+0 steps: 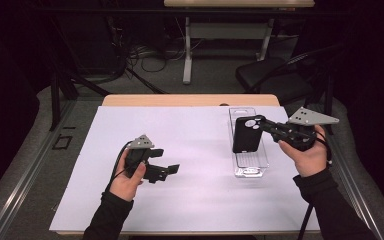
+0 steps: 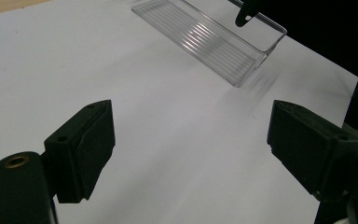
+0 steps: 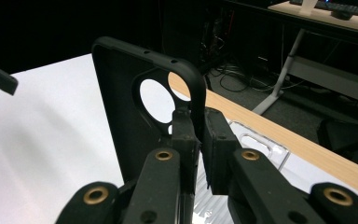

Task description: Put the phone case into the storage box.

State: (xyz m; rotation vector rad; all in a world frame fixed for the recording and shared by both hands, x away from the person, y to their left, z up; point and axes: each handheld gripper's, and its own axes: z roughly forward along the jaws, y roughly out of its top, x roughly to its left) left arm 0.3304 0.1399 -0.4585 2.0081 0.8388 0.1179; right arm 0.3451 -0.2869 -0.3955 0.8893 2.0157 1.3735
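A black phone case [image 1: 246, 134] with a round camera cutout hangs upright above a clear plastic tray [image 1: 250, 167] on the right side of the white mat. My right gripper [image 1: 262, 122] is shut on the case's upper edge by the cutout. In the right gripper view the case [image 3: 126, 107] rises from the pinching jaws of the right gripper [image 3: 199, 140], with the tray [image 3: 256, 144] beneath. At centre left, my left gripper [image 1: 167, 172] rests low over the mat, open. Its jaws stand wide with only white mat between them in the left gripper view [image 2: 191, 140]; the tray [image 2: 214, 42] lies farther off.
The white mat [image 1: 190, 200] covers most of the wooden table [image 1: 190, 100]. Behind the table are a dark chair [image 1: 265, 75], floor cables and another desk [image 1: 240, 4]. The surroundings are dark.
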